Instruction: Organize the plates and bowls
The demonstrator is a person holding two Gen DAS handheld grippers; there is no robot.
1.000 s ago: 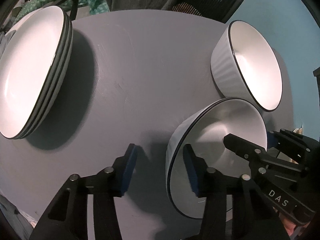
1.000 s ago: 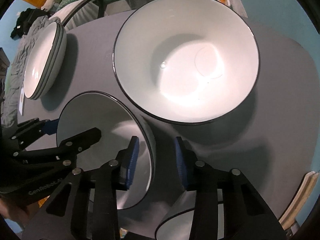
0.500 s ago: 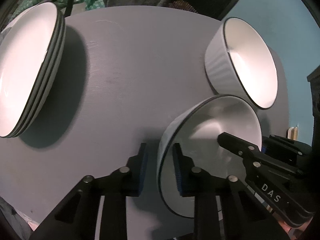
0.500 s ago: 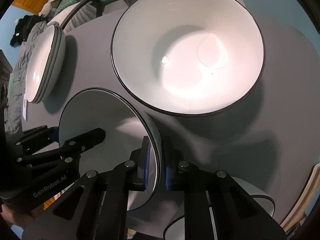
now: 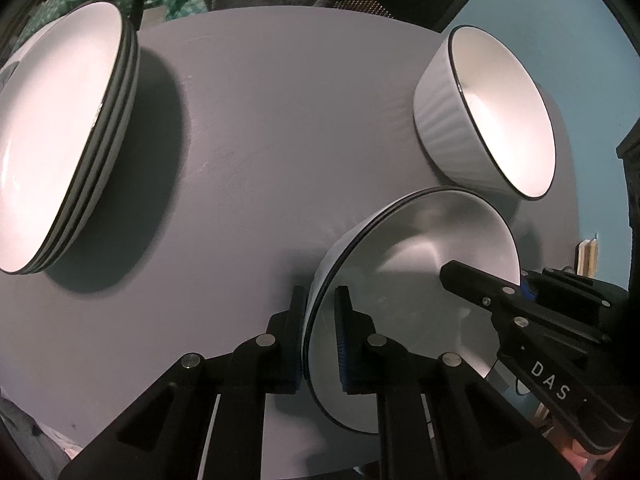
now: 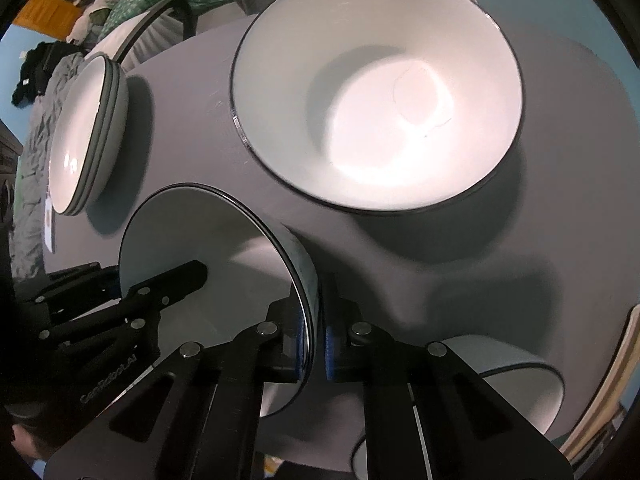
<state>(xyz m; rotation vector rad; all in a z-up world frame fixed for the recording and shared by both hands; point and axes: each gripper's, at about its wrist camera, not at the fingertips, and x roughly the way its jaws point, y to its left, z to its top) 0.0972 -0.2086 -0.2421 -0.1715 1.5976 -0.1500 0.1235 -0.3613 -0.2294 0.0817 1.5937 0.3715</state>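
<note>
Both your grippers clamped on one glossy white, black-rimmed ceramic bowl (image 5: 420,280), near edge of the round matte grey table (image 5: 260,140).
Left gripper (image 5: 320,336) pinches its left wall, right gripper (image 6: 314,340) the opposite wall. Ribbed-sided white bowl (image 5: 480,112) sits just beyond, toward the far right edge; stack of smooth white plates (image 5: 60,136) at the left edge.

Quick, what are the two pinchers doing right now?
Left gripper: shut on the rim of the near bowl.
Right gripper: shut on the opposite rim of the same bowl.
</note>
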